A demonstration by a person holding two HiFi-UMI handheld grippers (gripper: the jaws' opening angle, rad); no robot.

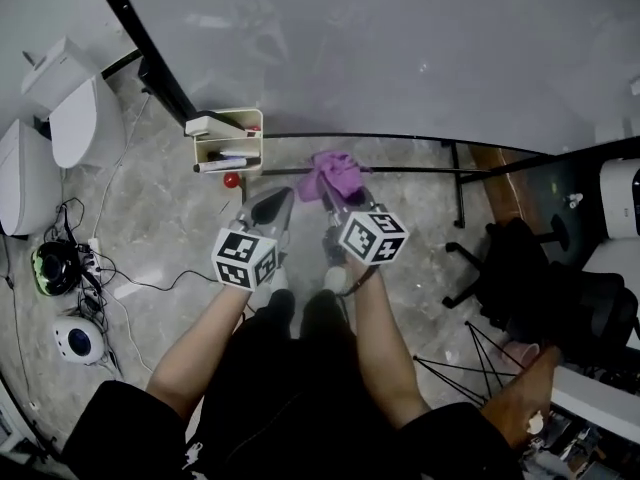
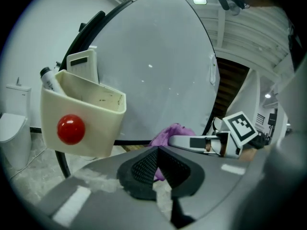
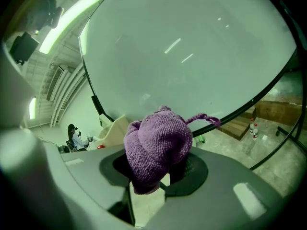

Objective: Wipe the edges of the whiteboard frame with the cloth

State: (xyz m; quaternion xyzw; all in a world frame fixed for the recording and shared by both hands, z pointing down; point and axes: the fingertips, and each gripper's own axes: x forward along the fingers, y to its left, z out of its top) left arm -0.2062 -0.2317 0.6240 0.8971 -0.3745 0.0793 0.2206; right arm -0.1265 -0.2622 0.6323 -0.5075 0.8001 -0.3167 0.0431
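Your right gripper (image 3: 158,171) has its jaws clamped on the purple cloth (image 3: 156,147). The cloth is bunched into a thick wad between the pads, bulges out above the tips, and trails a thin loop toward the right of the right gripper view. In the head view this wad sits at the centre of the frame, just below the black lower edge of the whiteboard frame (image 1: 400,138). The whiteboard (image 1: 400,48) itself fills the upper half. From these views I cannot tell whether the cloth actually touches the frame or is just short of it.

Your left gripper (image 2: 157,153) has its jaws brought together at the tips, with nothing between the black pads. In the head view it lies just beside the right gripper, on its left, and both point toward the board's lower edge.

In the left gripper view, a cream tray (image 2: 81,114) hangs at the left of the frame. It has a red ball (image 2: 71,129) on its front wall and markers standing in it. It sits at the board's lower left corner, near the tips of your left gripper.
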